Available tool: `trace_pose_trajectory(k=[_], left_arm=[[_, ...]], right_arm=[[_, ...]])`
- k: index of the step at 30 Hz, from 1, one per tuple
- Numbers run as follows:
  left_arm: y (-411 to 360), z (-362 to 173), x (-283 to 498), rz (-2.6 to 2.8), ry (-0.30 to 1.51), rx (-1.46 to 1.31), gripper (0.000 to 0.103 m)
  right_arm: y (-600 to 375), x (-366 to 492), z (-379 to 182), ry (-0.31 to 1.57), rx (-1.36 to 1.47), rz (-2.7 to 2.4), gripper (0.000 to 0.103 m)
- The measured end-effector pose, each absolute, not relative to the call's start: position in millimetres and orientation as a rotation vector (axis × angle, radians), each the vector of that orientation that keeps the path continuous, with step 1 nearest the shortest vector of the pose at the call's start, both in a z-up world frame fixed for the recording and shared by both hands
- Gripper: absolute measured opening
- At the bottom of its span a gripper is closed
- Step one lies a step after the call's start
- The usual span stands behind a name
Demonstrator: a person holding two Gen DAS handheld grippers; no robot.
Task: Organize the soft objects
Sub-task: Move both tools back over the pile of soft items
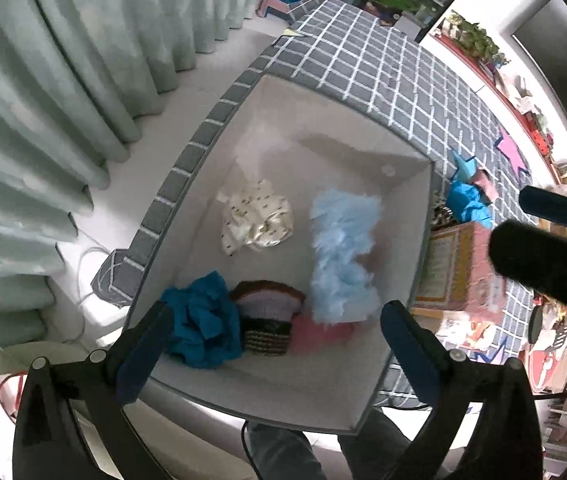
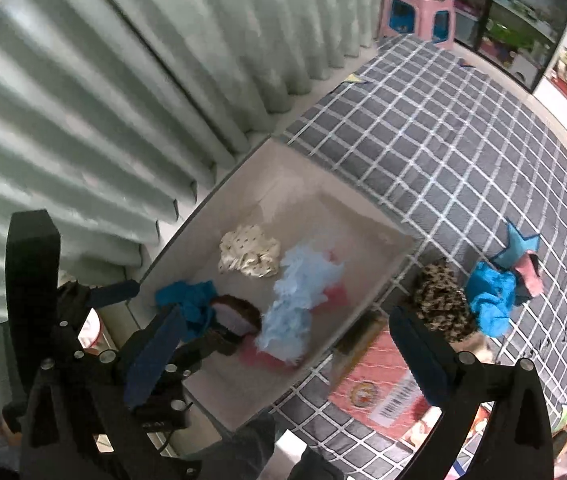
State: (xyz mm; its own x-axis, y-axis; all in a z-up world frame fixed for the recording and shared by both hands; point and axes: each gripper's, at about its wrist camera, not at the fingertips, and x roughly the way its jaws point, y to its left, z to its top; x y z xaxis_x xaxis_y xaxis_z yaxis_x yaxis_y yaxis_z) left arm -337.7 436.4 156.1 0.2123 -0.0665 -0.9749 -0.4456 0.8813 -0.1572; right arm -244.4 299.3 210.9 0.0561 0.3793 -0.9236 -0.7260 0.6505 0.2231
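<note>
While both jaws gape empty, steer right gripper (image 2: pixel 287 356) toward leopard-print pouch (image 2: pixel 441 300) just ahead of right fingertip; keep left gripper (image 1: pixel 275 344) over box (image 1: pixel 411 264).

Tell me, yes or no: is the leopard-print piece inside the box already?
No, the leopard-print piece lies on the checked cover outside the box, beside its right wall.

We record both grippers, left gripper (image 1: pixel 275 344) and right gripper (image 2: pixel 287 364), as black frames with silver screws, dark blue pads (image 1: pixel 411 356) lining the jaws; a black cable (image 1: pixel 249 446) trails below.
</note>
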Motion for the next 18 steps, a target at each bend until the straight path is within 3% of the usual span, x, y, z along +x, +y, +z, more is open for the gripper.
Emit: trace_pose_trajectory(k=[8, 18], left_arm=[[418, 182, -315, 0.189, 1.323, -0.46, 0.103], [373, 187, -282, 0.124, 1.366, -0.4, 0.103]], right_arm=[[210, -183, 210, 1.28, -0.165, 0.661, 0.103], [98, -136, 133, 1.436, -0.076, 0.371, 0.103]])
